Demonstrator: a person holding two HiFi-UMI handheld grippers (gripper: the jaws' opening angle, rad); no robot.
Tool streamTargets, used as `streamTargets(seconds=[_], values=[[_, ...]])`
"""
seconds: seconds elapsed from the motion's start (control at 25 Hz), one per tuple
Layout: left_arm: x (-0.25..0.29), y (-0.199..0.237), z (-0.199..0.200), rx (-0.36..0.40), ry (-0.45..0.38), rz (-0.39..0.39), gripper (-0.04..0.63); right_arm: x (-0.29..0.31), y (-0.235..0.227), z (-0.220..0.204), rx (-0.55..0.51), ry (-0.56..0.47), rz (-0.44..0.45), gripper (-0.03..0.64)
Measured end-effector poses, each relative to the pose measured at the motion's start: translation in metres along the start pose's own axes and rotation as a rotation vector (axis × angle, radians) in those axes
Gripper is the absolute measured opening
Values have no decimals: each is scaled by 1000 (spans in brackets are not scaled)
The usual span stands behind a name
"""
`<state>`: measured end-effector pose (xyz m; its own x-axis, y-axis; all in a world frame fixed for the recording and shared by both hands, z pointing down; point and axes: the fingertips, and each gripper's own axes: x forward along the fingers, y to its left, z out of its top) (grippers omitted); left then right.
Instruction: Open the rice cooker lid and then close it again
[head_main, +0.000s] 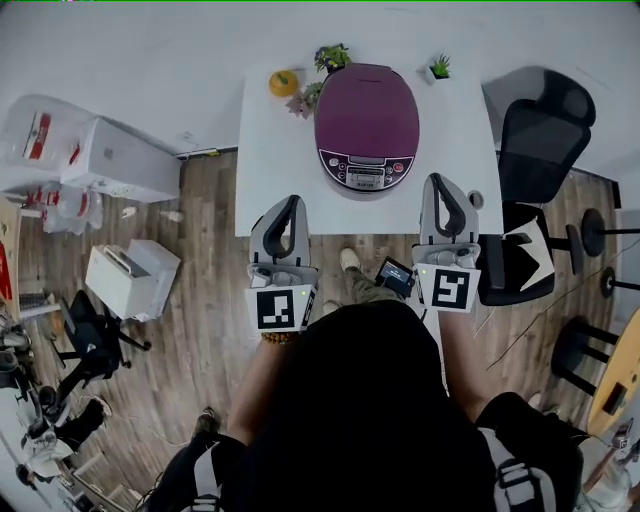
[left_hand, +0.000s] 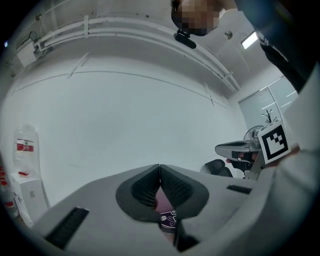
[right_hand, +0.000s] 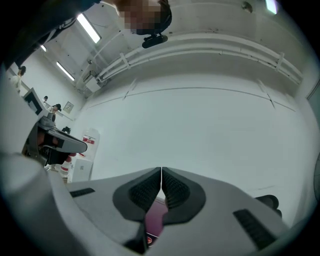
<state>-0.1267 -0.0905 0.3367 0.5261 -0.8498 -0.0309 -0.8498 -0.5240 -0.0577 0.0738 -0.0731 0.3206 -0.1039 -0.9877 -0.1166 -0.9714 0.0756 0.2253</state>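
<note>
A purple rice cooker (head_main: 366, 125) with its lid down and a grey control panel (head_main: 366, 172) facing me stands on the white table (head_main: 275, 170). My left gripper (head_main: 293, 203) hovers at the table's front edge, left of the cooker, jaws shut with nothing between them. My right gripper (head_main: 440, 182) is level with the cooker's front right corner, also shut and empty. In the left gripper view, a sliver of the cooker's panel (left_hand: 167, 218) shows below the closed pads (left_hand: 148, 189). The right gripper view shows a strip of purple lid (right_hand: 156, 220) under its closed pads (right_hand: 147, 191).
On the table's back edge sit an orange fruit (head_main: 283, 82) and small potted plants (head_main: 333, 57) (head_main: 439, 67). A black office chair (head_main: 540, 150) stands right of the table. White boxes (head_main: 120, 160) (head_main: 130, 278) lie on the wooden floor at left. A white wall fills both gripper views.
</note>
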Motion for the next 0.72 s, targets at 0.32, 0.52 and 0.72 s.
streamTargets(seconds=[0.32, 0.52, 0.72], values=[[67, -16, -11, 39, 18, -47, 25, 34, -52, -40, 21, 6, -57, 29], [90, -26, -20, 40, 33, -45, 25, 52, -57, -59, 22, 23, -19, 29], [99, -30, -31, 19, 54, -57, 25, 62, -55, -59, 11, 25, 13, 29]])
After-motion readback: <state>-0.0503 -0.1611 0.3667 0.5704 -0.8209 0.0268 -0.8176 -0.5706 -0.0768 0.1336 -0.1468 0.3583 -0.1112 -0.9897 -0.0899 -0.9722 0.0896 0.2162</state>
